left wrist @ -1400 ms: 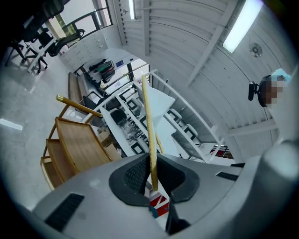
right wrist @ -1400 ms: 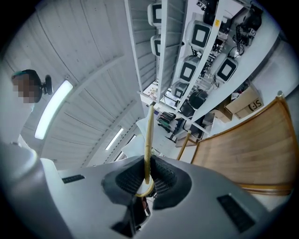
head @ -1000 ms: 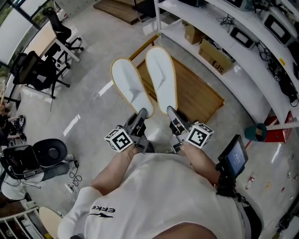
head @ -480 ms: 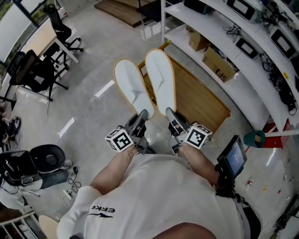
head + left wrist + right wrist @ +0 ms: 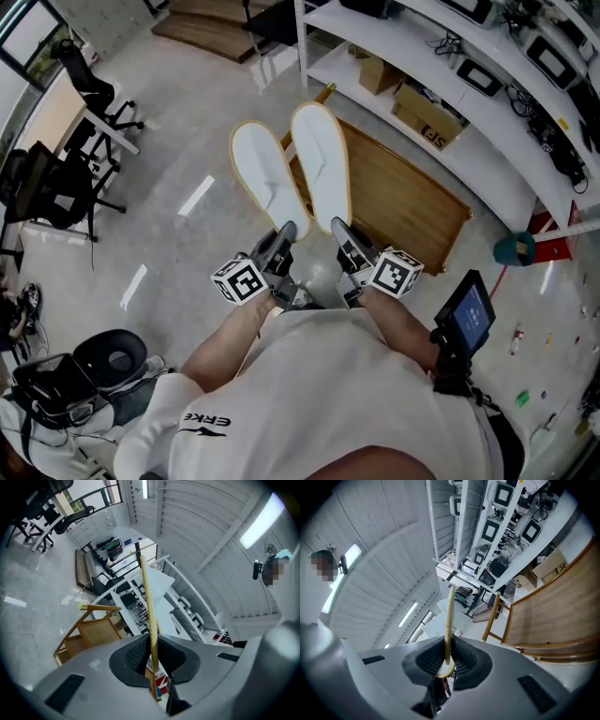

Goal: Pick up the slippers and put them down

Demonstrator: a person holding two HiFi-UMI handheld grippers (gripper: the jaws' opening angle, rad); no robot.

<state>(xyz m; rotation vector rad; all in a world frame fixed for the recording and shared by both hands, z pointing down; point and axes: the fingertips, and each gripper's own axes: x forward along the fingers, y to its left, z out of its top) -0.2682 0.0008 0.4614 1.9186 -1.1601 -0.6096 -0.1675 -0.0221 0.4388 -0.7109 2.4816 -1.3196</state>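
you're in the carry step: both slippers are up off the ground and neither is set down yet. your left gripper (image 5: 284, 232) is pinched nearly closed on the heel edge of the left flat white slipper with a tan rim (image 5: 267, 173). your right gripper (image 5: 339, 227) is clamped the same way on the heel of the right flat white slipper with a tan rim (image 5: 322, 157). in each gripper view the thin tan edge runs straight between the jaws, which press on it from both sides.

the two slippers stick out level ahead of you, side by side and just apart. the left one hangs over the grey floor (image 5: 187, 141); the right one hangs over the edge of the low wooden platform (image 5: 403, 202) beside the white shelving (image 5: 473, 164).

next, as i judge it, you need to choose a landing spot and lower both hands together. you hold each slipper only by its very end, so keep them flat and move slowly to stop the long toes dipping. let the full length rest on the surface before you ease the jaws apart.
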